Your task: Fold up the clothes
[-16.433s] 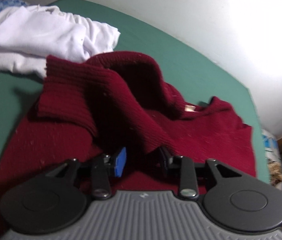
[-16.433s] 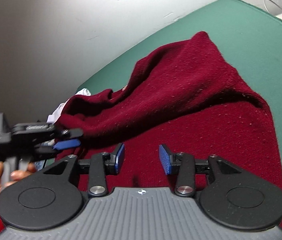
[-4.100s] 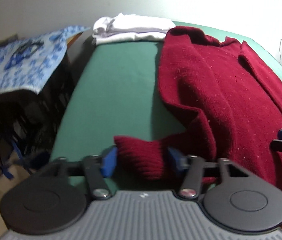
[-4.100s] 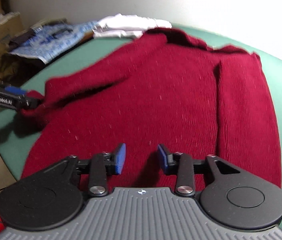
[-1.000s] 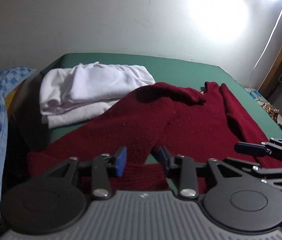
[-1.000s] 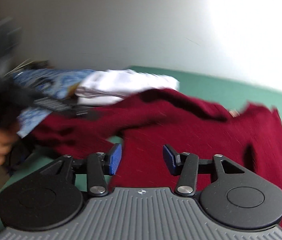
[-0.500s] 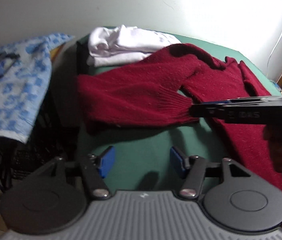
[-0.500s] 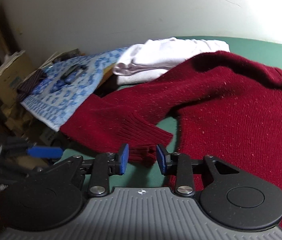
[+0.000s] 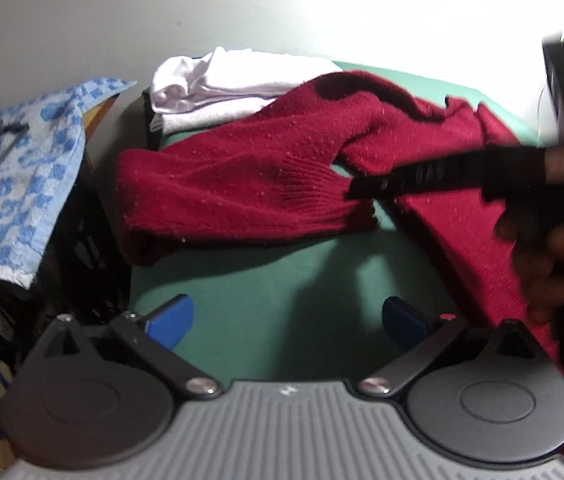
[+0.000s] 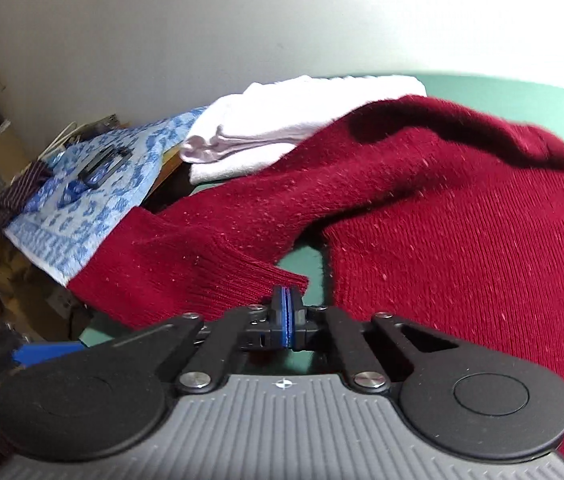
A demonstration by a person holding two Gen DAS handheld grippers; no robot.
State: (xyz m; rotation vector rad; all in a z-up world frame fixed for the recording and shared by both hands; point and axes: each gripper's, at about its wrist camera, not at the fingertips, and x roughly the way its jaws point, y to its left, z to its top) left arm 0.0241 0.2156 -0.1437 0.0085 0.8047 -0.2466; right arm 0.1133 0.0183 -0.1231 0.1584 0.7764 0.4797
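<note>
Red sweater (image 9: 461, 216) on green tabletop (image 9: 282, 300), right gripper (image 10: 286, 320) clamped on sleeve cuff (image 10: 250, 280), left gripper (image 9: 287, 318) opening, nothing between its jaws, white clothes (image 9: 234, 80) at 12 o'clock.

A green-covered bench (image 9: 282, 280) carries 2 lots of clothing. A dark red knitted sweater (image 9: 461, 216) lies spread over its right part, 1 sleeve (image 9: 234, 188) reaching across to the left edge. A stack of folded white garments (image 9: 234, 84) sits at the far left corner, the sweater's shoulder touching it.
</note>
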